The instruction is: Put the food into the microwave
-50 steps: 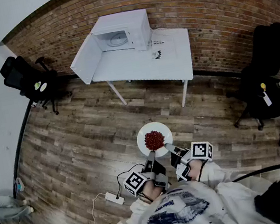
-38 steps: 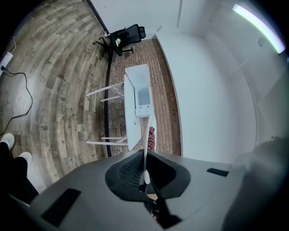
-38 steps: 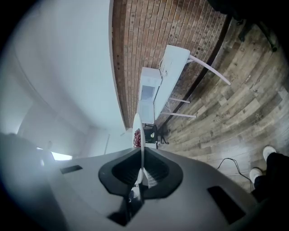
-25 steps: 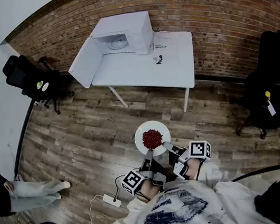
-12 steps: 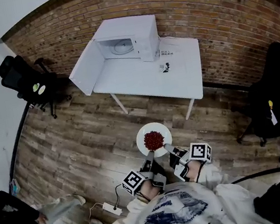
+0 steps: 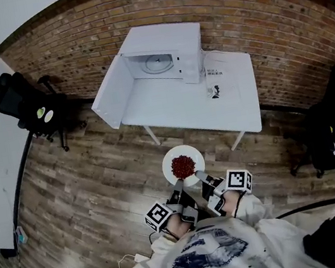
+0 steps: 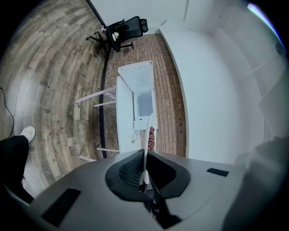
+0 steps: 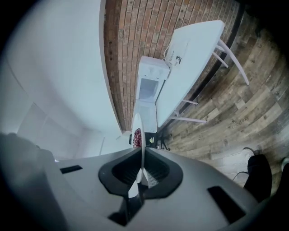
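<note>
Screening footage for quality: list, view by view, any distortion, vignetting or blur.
Head view: heavy fisheye, the brick wall bows into an arc; plate and microwave stay sharp. Left gripper view: round black vignette, the table bends. Right gripper view: same vignette, floorboards curve, the plate's near rim is blurred at the jaws.

Left gripper [image 6: 179, 191] and right gripper [image 6: 200, 182] seemingly pinch the plate [image 6: 168, 161] of red food [image 6: 183, 166], open microwave [image 6: 169, 53] well apart
</note>
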